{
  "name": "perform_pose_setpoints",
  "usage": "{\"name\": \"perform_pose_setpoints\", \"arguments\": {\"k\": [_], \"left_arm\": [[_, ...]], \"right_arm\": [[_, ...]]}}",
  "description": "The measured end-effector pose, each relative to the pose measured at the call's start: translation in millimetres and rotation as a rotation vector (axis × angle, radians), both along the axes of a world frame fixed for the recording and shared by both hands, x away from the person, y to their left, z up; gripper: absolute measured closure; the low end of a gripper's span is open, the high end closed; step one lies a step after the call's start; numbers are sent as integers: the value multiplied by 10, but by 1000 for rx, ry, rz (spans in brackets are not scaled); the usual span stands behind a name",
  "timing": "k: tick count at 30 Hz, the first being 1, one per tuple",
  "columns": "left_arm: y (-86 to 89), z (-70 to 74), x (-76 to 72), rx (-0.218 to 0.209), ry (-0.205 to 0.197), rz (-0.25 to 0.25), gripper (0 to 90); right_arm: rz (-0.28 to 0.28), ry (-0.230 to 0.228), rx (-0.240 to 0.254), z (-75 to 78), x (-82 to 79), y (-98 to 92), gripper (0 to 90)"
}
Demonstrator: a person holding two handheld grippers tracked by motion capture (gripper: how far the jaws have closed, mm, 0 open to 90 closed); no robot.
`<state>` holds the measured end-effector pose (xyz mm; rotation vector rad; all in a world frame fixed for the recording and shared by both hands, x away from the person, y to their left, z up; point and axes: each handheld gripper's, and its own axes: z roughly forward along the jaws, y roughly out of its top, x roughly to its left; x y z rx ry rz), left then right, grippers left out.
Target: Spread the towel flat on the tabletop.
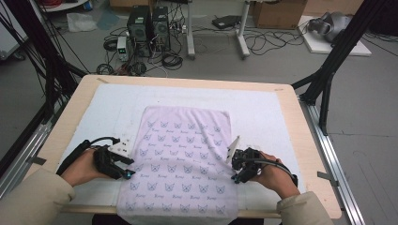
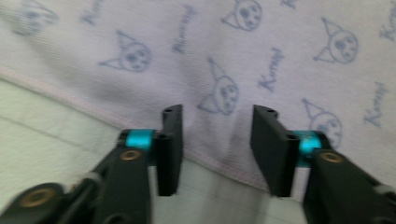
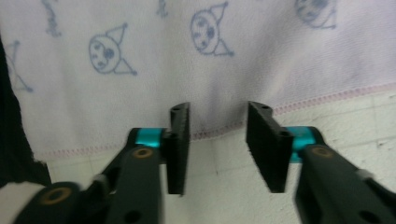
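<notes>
Item: printed towel [image 1: 180, 161] flat on table mat [image 1: 263, 110]; I hold left gripper [image 1: 123, 168] and right gripper [image 1: 238, 169] half-open, empty, at opposite side hems, poised to pinch.

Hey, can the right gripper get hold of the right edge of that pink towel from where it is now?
Probably yes. The right gripper has its jaws apart, aimed at the hemmed edge of the towel just ahead, with bare mat between and nothing blocking.
</notes>
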<state>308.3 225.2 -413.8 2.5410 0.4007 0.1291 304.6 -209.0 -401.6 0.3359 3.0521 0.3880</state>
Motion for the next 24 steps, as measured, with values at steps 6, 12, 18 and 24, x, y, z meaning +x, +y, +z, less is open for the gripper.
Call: {"name": "perform_pose_setpoints", "arguments": {"k": [6,12,18,24], "left_arm": [[166,165,-29,-226,-134,20,418],[335,242,-125,-414,-228,104,253],[424,236,-256,-538,-288,173,17],[537,233,-301,-590,-305,212,17]], "right_arm": [[-72,-82,268,170,-42,-177,239],[-159,-227,494,209,-137,-385,6],[-254,-366,694,188,-237,-565,6],[-315,-419,872,178,-306,-716,6]]}}
